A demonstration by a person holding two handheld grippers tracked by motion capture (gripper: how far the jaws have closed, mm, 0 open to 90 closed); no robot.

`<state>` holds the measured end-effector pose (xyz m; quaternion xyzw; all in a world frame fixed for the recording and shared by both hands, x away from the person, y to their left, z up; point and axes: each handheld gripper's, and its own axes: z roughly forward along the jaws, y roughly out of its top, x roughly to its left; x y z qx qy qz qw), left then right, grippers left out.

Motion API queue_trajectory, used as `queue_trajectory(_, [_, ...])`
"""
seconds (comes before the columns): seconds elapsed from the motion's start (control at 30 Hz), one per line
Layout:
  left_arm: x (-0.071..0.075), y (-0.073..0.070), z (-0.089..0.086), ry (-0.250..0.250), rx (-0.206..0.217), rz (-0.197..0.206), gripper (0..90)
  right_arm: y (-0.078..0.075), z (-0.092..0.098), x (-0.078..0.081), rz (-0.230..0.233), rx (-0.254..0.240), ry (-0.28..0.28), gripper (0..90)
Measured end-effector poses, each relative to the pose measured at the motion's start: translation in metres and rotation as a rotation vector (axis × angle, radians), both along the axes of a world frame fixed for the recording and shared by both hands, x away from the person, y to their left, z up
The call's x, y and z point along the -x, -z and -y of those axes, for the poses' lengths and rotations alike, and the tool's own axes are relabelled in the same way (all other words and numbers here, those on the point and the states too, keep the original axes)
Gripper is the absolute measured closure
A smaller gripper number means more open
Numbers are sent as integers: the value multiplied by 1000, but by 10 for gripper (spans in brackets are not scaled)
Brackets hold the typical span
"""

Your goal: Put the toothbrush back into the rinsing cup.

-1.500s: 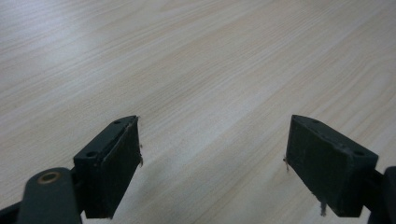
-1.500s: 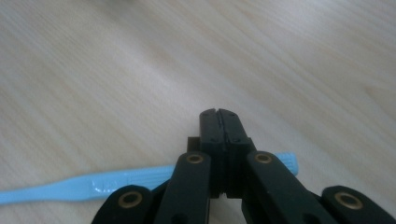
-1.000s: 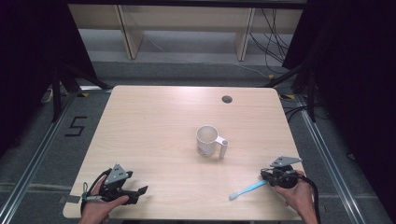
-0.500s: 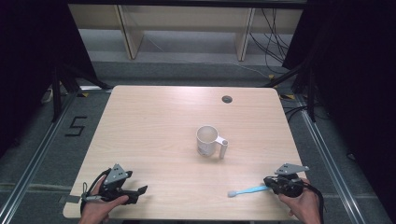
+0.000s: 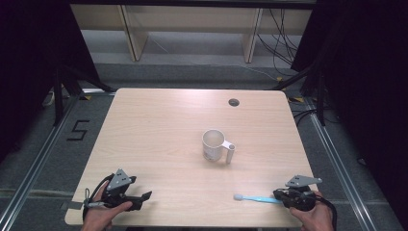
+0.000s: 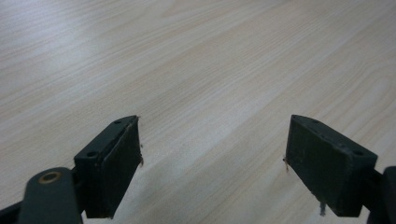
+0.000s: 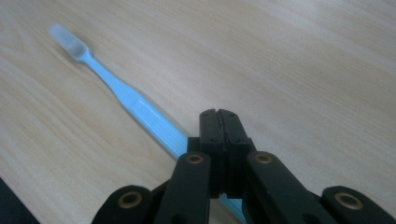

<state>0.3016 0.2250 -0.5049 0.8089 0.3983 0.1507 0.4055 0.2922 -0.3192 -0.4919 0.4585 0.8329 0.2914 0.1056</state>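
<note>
A light blue toothbrush (image 5: 255,198) (image 7: 135,105) lies low over the wooden table (image 5: 159,130) near its front right edge, bristle end pointing left. My right gripper (image 5: 278,196) (image 7: 218,114) has its jaws pressed together over the rear end of the handle, which runs under them. A white mug (image 5: 214,144) stands upright at the table's middle, handle towards the front right. At the front left corner my left gripper (image 5: 145,197) (image 6: 212,154) rests low over bare wood, jaws wide apart with nothing between them.
A round cable hole (image 5: 234,102) sits in the table's far right part. Shelving and cables stand beyond the far edge. The table's front edge runs just under both hands.
My right gripper has shifted towards the front right corner, and the toothbrush has swung with it to lie nearly parallel to the front edge. The left gripper and the mug have not moved.
</note>
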Motion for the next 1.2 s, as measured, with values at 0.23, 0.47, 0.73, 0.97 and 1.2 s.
queue_trajectory(0.23, [0,1,0,-3,8,-1,175,-2,-1,8,29,5,-37,900])
queue_trajectory(0.47, [0,1,1,-10,20,0,175,0,-1,16,37,-7,-10,900])
queue_trajectory(0.73, [1,-1,-3,-10,-12,0,176,-5,-6,24,22,7,-49,898])
queue_trajectory(0.97, [1,-1,-1,-19,13,8,176,-13,-17,26,67,17,-109,891])
queue_trajectory(1.2, [-1,-4,0,-14,19,4,175,-21,-30,21,49,74,-163,887])
